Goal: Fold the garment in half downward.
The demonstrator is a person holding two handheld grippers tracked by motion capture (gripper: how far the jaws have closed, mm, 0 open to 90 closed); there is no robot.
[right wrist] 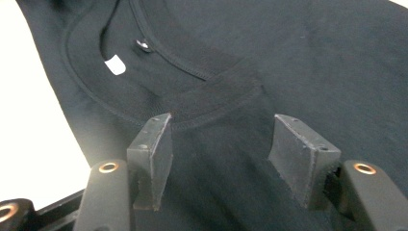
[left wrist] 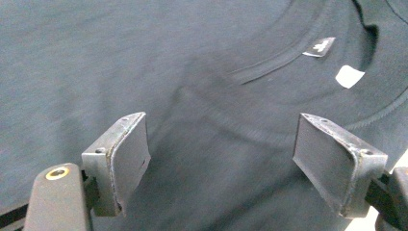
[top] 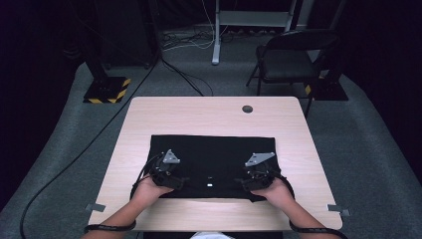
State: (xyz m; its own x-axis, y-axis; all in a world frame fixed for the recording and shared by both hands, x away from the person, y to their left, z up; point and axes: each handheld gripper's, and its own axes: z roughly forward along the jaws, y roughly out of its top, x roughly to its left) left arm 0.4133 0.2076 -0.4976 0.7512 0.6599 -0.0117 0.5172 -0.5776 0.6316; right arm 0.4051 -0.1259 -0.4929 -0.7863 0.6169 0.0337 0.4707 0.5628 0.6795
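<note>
A black T-shirt (top: 214, 154) lies folded flat on the near half of the wooden table (top: 199, 114), its collar toward the person. My left gripper (top: 166, 172) rests over the shirt's near left part, my right gripper (top: 256, 172) over its near right part. In the left gripper view the gripper (left wrist: 220, 120) is open, with flat cloth (left wrist: 96, 57) beneath the jaws and the collar seam (left wrist: 284, 55) and a white label (left wrist: 350, 76) beyond. In the right gripper view the gripper (right wrist: 222, 119) is open just short of the collar rib (right wrist: 144, 103), with nothing pinched.
A round cable hole (top: 247, 108) sits near the table's far edge. Beyond the table stand a folding chair (top: 291, 55) and a stand base with yellow-black stripes (top: 107, 89). A cable (top: 74, 159) runs across the floor at the left.
</note>
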